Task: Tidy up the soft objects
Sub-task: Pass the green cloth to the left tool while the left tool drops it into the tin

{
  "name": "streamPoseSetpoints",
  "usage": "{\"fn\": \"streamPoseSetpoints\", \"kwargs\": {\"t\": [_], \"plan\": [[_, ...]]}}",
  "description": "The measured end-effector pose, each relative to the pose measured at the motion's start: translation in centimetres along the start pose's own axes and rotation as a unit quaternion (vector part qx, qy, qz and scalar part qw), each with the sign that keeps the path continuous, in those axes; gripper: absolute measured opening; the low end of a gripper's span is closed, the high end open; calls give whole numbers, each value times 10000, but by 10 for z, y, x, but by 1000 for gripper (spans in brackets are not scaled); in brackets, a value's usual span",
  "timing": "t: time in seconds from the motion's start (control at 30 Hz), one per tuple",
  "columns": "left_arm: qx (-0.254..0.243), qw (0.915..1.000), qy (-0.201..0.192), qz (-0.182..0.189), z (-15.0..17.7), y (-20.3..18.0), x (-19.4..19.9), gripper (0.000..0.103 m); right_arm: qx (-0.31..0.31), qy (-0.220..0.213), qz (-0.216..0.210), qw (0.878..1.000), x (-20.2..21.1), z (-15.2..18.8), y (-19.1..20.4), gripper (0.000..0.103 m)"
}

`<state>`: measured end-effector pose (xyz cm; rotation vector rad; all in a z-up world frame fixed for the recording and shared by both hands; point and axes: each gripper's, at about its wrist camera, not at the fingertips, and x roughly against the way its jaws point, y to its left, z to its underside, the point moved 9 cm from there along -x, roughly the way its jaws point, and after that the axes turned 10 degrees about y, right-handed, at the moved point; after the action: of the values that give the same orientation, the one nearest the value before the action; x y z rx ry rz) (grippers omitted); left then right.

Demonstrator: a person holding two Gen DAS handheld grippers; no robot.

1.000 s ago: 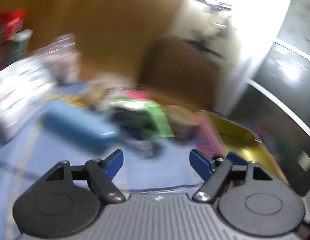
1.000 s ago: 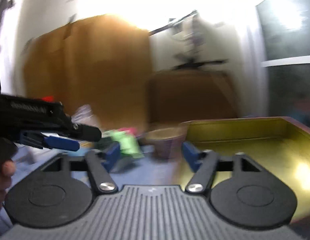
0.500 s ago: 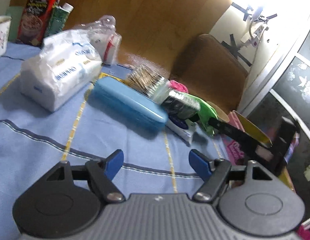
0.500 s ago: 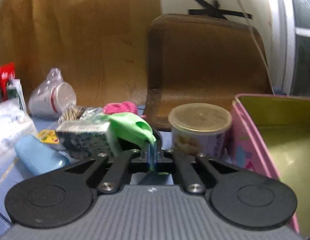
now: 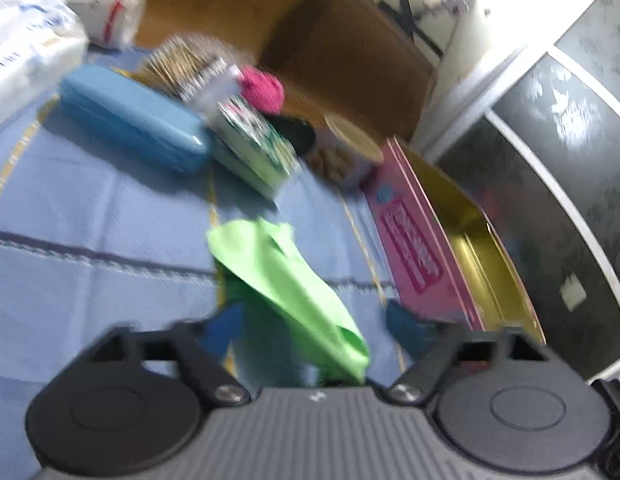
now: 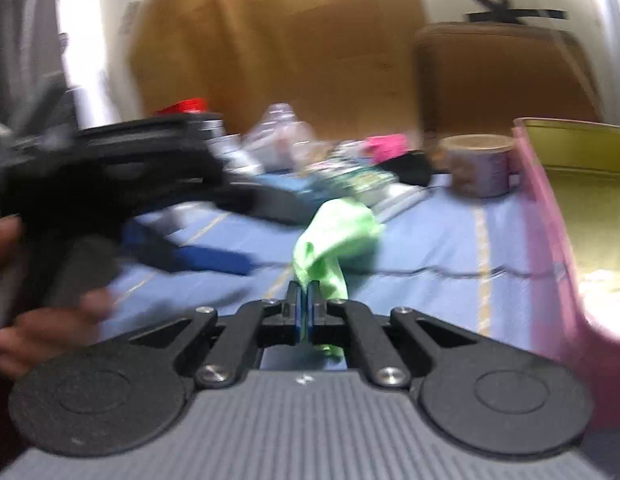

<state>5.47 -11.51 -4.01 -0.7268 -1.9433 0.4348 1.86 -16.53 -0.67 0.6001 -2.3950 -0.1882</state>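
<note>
- A blue tablecloth (image 5: 90, 216) is spread beneath everything.
- A pink tin (image 5: 414, 256) is stood open at the right.
- The green cloth (image 6: 334, 236) is pinched by the fully closed right gripper (image 6: 304, 304), hanging above the tablecloth.
- The left gripper (image 5: 314, 320) is seen with jaws apart, just closing, the cloth between them unpressed.

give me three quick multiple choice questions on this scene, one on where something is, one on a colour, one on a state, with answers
1. Where is the round tin with the tan lid?
A. inside the pink box
B. on the blue cloth beside the pink box
C. on the chair

2. What colour is the cloth in the right gripper?
A. green
B. red
C. white

3. How do the right gripper's jaws stand?
A. wide open
B. shut on the cloth
C. out of view

Answers:
1 B, it stands just left of the pink box wall.
2 A, bright green fabric.
3 B, the jaws meet with cloth pinched between them.
</note>
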Motion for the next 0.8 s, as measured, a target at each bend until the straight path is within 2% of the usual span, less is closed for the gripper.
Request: {"fn": "streamPoseSetpoints", "kwargs": {"t": [0.03,0.07,0.1,0.2,0.3,0.43,0.53,0.7,0.8], "plan": [[-37,9999,124,54,3,-2,-5,34,76,-9,-55,10000,0,0,4,5],[-71,9998,188,67,5,-5,-7,18,152,-22,-87,9998,0,1,8,5],[-138,9997,208,61,7,-8,-8,11,180,-31,-102,9998,0,0,10,5],[-429,9989,13,191,4,-28,0,12,275,-234,-56,9993,7,-2,10,5],[-937,9946,-234,367,-6,-64,11,12,501,-763,310,9953,26,-9,8,6],[-1616,9845,-427,535,-19,-116,9,13,728,-1590,1058,9789,54,-20,2,6],[-2114,9743,-414,663,-23,-152,-6,13,679,-2032,1630,9631,76,-21,-13,6],[-2583,9627,-174,793,-22,-195,-47,13,243,-2262,2267,9470,98,-20,-51,7],[-2655,9611,25,768,-22,-208,-75,13,-74,-2186,2499,9433,103,-16,-76,9]]}}
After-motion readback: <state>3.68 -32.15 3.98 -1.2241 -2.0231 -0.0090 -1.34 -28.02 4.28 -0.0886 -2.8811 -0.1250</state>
